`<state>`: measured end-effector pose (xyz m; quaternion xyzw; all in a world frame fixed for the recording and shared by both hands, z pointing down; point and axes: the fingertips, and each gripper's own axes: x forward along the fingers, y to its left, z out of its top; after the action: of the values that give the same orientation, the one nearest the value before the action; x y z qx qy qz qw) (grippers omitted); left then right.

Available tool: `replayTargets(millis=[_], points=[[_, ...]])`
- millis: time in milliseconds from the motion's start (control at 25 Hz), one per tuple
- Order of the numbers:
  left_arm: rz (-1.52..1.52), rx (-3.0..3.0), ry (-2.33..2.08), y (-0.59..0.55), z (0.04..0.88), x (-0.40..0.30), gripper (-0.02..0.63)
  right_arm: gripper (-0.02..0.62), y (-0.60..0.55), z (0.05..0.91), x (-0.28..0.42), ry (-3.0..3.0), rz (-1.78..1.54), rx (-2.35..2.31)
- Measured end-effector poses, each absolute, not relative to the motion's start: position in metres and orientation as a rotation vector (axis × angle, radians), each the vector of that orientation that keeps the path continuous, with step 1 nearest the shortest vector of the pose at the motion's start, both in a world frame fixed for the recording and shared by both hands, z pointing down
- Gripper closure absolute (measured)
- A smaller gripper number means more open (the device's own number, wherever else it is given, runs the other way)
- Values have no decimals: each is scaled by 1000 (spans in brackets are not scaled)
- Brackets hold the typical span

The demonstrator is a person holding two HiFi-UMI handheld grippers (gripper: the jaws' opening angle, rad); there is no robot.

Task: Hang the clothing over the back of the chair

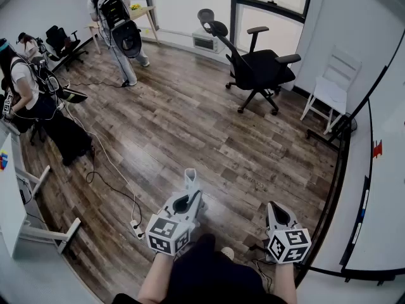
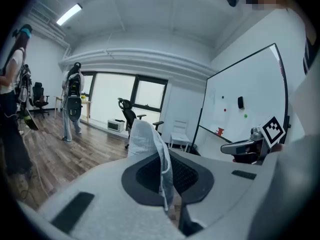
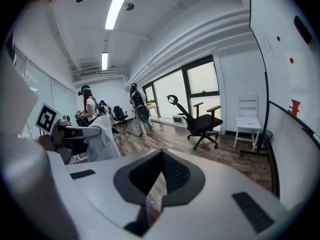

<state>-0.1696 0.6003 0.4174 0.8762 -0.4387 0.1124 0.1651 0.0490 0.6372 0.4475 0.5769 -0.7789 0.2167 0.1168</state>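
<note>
My left gripper (image 1: pixel 190 182) is low in the head view, shut on a strip of white clothing (image 1: pixel 190 175). In the left gripper view the cloth (image 2: pixel 146 141) stands up between the closed jaws and folds over them. My right gripper (image 1: pixel 274 208) is beside it to the right, shut with nothing in it (image 3: pixel 161 156). From the right gripper view the white clothing (image 3: pixel 102 141) hangs off the left gripper. A black office chair (image 1: pixel 259 68) stands far across the wooden floor, with a white chair (image 1: pixel 332 87) to its right. Both chairs are well away from the grippers.
A whiteboard (image 1: pixel 386 170) runs along the right wall. A white desk (image 1: pixel 9 201) stands at the left, with a cable and power strip (image 1: pixel 137 230) on the floor beside it. Two persons (image 1: pixel 38 106) (image 1: pixel 120 24) with equipment are at the far left.
</note>
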Motion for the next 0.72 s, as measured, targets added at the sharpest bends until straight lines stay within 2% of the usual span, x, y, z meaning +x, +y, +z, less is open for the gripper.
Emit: replayTargets(millis=[320, 720], points=[[281, 2476, -1294, 610, 408, -179, 598, 595, 648, 443, 68, -2268, 653, 1747], [225, 2517, -1263, 598, 395, -175, 598, 595, 635, 440, 51, -2280, 665, 1744]])
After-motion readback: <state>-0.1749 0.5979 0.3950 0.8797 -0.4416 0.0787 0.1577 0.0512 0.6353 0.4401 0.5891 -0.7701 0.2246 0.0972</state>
